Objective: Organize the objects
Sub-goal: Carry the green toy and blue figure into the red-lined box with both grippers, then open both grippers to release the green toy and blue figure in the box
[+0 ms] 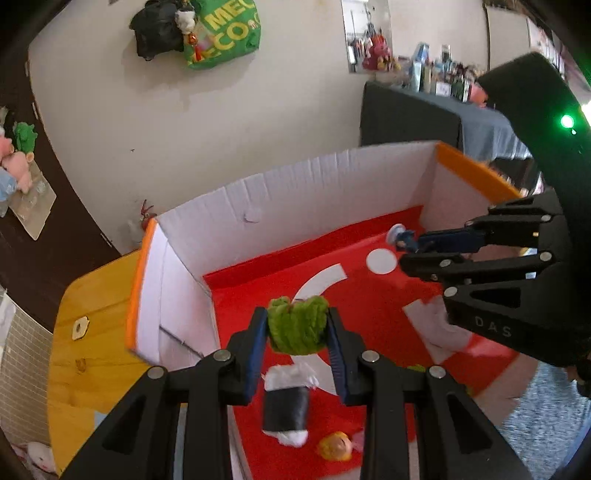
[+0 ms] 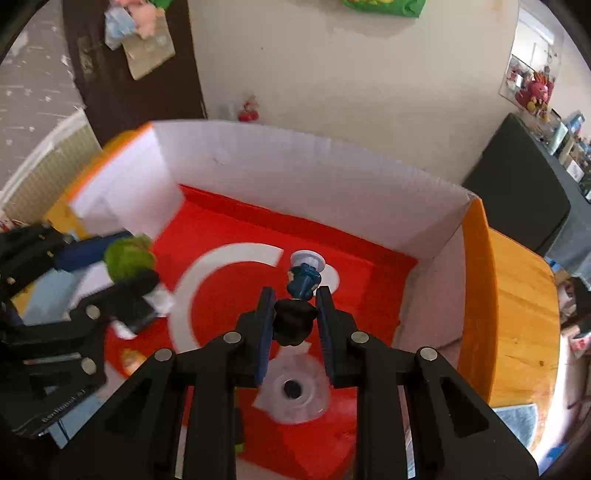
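My left gripper [image 1: 297,328] is shut on a fuzzy green toy [image 1: 297,323] above a white-walled cardboard box [image 1: 295,184] with a red and white floor. Below it in the box lie a black-and-white roll [image 1: 286,406] and a small yellow-haired figure [image 1: 335,446]. My right gripper [image 2: 293,312] is shut on a small figurine with a black head and blue body [image 2: 301,286], held over the box floor; a clear round disc [image 2: 293,389] lies under it. Each gripper shows in the other's view: the right gripper [image 1: 410,245] at the right, the left gripper [image 2: 122,254] at the left, blurred.
The box sits on a yellow wooden table [image 1: 92,295] with orange-edged flaps [image 2: 476,288]. A dark cloth-covered table [image 1: 424,114] with many small items stands behind. Bags [image 1: 195,29] hang on the white wall. Plush toys [image 1: 14,162] hang at far left.
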A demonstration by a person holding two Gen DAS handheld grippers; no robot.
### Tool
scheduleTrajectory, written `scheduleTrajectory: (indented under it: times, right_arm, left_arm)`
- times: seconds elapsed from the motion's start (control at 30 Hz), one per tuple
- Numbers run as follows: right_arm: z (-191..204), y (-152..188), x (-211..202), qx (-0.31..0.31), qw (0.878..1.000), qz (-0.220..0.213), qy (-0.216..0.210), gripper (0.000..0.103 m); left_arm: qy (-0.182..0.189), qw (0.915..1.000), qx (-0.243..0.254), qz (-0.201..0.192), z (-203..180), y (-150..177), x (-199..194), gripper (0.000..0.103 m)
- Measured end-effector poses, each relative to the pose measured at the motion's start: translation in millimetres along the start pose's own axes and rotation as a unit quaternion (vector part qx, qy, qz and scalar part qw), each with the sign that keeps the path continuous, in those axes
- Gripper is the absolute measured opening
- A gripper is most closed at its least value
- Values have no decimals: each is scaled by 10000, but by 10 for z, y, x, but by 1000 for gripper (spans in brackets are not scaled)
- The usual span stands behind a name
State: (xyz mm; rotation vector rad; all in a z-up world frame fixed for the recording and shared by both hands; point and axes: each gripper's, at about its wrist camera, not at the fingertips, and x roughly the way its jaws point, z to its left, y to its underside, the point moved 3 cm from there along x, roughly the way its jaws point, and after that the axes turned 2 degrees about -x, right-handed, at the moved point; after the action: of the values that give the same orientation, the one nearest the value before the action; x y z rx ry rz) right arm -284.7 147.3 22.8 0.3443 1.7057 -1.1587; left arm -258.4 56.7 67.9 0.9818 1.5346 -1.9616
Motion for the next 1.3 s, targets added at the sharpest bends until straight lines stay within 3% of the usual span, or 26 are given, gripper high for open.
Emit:
scheduleTrajectory:
  times: [0.37, 0.57, 1.3]
  right_arm:
    - [-53, -32, 414, -194, 9959, 708, 531, 21]
    - [-85, -5, 497, -280, 9930, 835, 781, 21]
    - [-108, -13, 482, -446, 9915, 914, 808, 22]
  left_arm:
    - [-480, 9959, 87, 761, 142, 41, 582, 33]
    - [-561, 9932, 104, 1015, 201, 84, 694, 33]
    - [-732, 9911, 173, 1099, 250, 103, 662, 35]
